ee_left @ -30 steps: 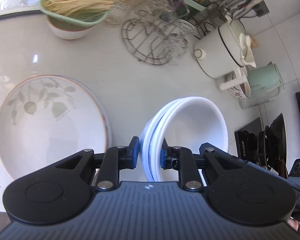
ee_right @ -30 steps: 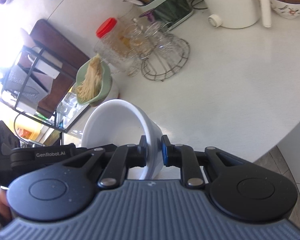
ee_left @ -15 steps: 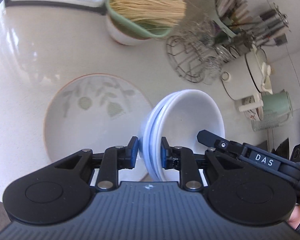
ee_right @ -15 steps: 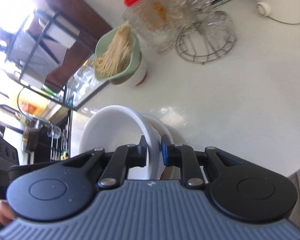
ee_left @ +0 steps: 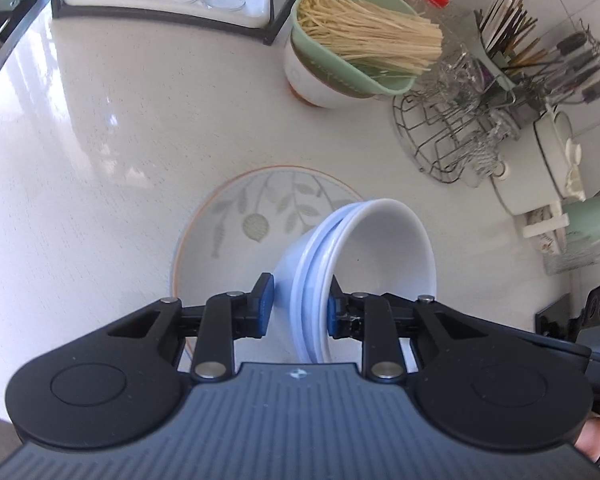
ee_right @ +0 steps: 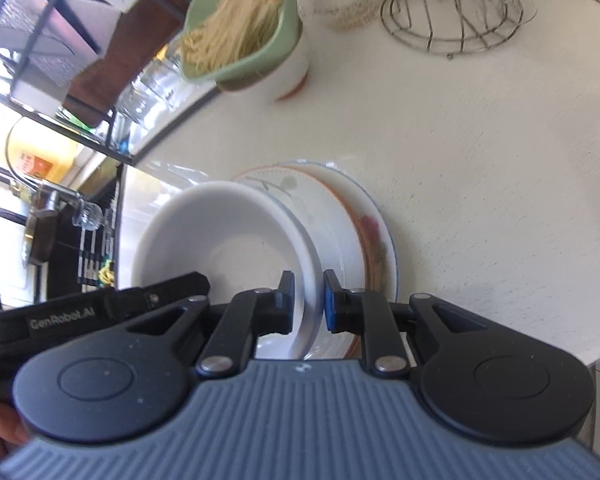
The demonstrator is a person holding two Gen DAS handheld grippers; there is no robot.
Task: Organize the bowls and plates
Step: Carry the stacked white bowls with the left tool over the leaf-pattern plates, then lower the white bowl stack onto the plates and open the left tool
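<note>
Left wrist view: the left claw straddles the near rim of the stacked white bowls, its jaws opening, the left pad apparently clear of the wall, with the leaf-patterned plate lying directly beneath and just left on the counter. In the right wrist view, the right claw is clamped narrow on the bowls' opposite rim, so the bowls probably need only go straight down onto the plates.

Pale speckled counter under my grippers.
A leaf-patterned plate lay just ahead; wire rack sat farther off, right.
</note>
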